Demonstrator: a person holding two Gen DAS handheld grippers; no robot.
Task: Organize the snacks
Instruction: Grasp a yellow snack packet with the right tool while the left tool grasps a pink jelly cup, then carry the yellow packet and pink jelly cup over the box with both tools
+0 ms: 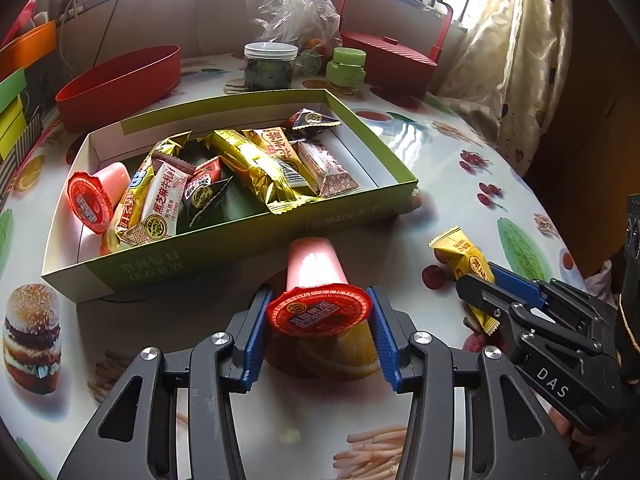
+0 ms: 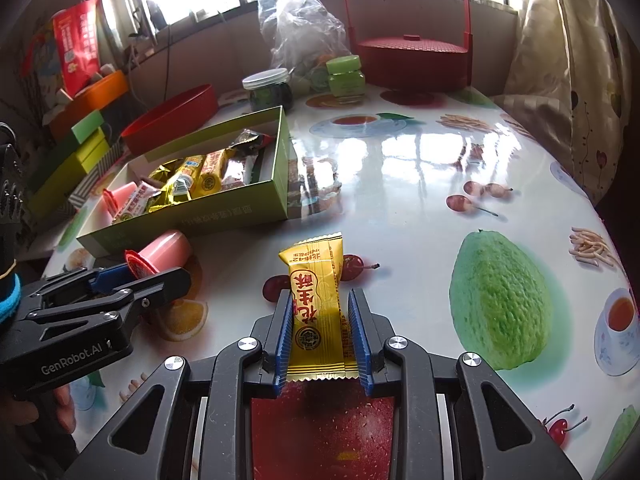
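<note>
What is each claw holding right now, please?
Left claw: closed on the pink jelly cup, at its red-lidded end.
Right claw: closed on the yellow snack packet.

snack box [image 1: 248, 236] blocks ahead; bare table [image 2: 400, 184] right.

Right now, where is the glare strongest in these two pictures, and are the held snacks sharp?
Right wrist view: window glare washes out the shiny table; the yellow packet in the right gripper is sharp. Left wrist view: milder shine right of the green box; the pink cup between the left gripper fingers is sharp.
</note>
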